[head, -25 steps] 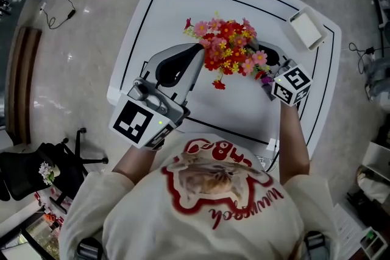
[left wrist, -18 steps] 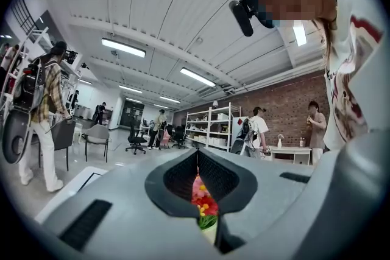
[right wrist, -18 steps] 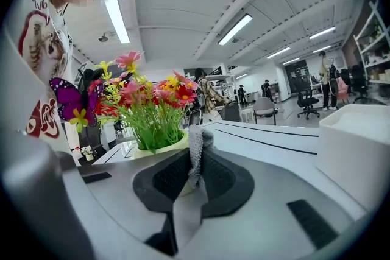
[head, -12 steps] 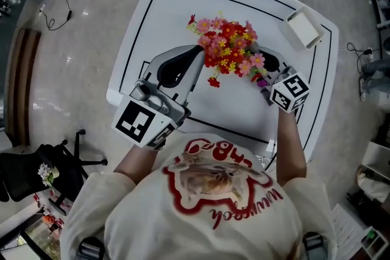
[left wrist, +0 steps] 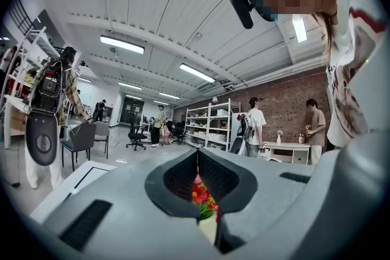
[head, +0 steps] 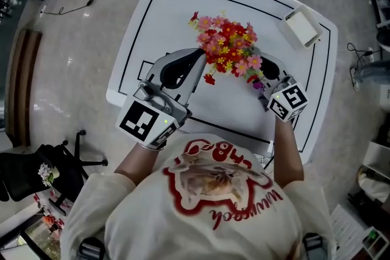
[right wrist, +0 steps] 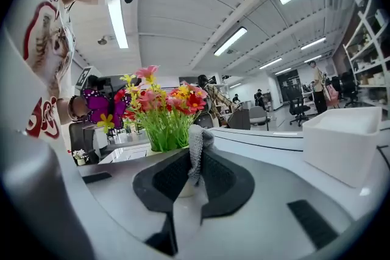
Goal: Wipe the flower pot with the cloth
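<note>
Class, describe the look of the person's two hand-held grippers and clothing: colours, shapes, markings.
The left hand-held gripper and right hand-held gripper are pale grey shells with black ribbed pads. Each carries a white cube with black square markers. The person wears a cream short-sleeved T-shirt with a red print.

The white table (head: 152,3), marked with black lines, carries 2 things: potted flowers (head: 226,45) and a white box (head: 303,27).

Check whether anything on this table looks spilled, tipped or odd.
Nothing stands out. The flowers stand upright on the table, nothing is spilled, the cloth is pinched in the right gripper, and the box sits whole near a corner.
</note>
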Demonstrator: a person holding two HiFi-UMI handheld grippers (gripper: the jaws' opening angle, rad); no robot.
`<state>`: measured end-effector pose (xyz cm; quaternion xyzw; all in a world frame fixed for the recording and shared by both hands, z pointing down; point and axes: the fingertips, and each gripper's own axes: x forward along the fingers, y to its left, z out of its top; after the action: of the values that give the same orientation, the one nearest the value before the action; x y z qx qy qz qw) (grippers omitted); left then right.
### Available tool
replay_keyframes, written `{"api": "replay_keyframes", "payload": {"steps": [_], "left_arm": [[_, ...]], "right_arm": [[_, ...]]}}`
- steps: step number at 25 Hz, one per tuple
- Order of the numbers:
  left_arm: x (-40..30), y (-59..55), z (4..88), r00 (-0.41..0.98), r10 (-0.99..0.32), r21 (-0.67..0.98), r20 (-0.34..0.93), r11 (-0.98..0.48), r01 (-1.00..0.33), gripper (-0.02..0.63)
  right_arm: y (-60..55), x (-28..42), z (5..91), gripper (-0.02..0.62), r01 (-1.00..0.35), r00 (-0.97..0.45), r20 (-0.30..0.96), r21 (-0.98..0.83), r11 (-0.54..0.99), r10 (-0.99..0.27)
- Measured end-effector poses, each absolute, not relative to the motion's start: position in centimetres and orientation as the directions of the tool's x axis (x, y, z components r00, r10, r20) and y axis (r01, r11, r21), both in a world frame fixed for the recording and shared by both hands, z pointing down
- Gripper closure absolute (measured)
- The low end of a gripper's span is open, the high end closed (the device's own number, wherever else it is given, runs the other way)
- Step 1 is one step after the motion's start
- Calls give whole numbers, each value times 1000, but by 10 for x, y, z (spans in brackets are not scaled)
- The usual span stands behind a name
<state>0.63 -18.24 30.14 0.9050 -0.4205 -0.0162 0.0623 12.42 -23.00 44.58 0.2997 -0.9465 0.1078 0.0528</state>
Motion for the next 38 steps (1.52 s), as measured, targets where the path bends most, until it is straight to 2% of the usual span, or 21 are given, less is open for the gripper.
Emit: {"api": "replay_keyframes", "payload": {"steps": [18, 25, 32, 34, 38], "left_arm": [[39, -181, 347, 686, -717, 143, 124, -671, -728, 601], [45, -180, 353, 710, -694, 171, 121, -690, -704, 601], [15, -164, 346, 722, -689, 132, 67, -711, -690, 600], [5, -165, 349, 696, -714, 104, 74, -689, -717, 567], [-2, -175, 387, 679, -715, 127, 168, -667, -734, 374]], "right_arm": [[-203, 123, 431, 551, -588, -807, 153, -117, 800, -571], [-200, 123, 432, 551, -604, -796, 153, -131, 786, -586], [-200, 124, 434, 551, -603, -797, 155, -131, 787, -584], [-200, 124, 434, 551, -601, -798, 154, -133, 788, -582], [-199, 123, 433, 551, -596, -802, 152, -137, 791, -578]]}}
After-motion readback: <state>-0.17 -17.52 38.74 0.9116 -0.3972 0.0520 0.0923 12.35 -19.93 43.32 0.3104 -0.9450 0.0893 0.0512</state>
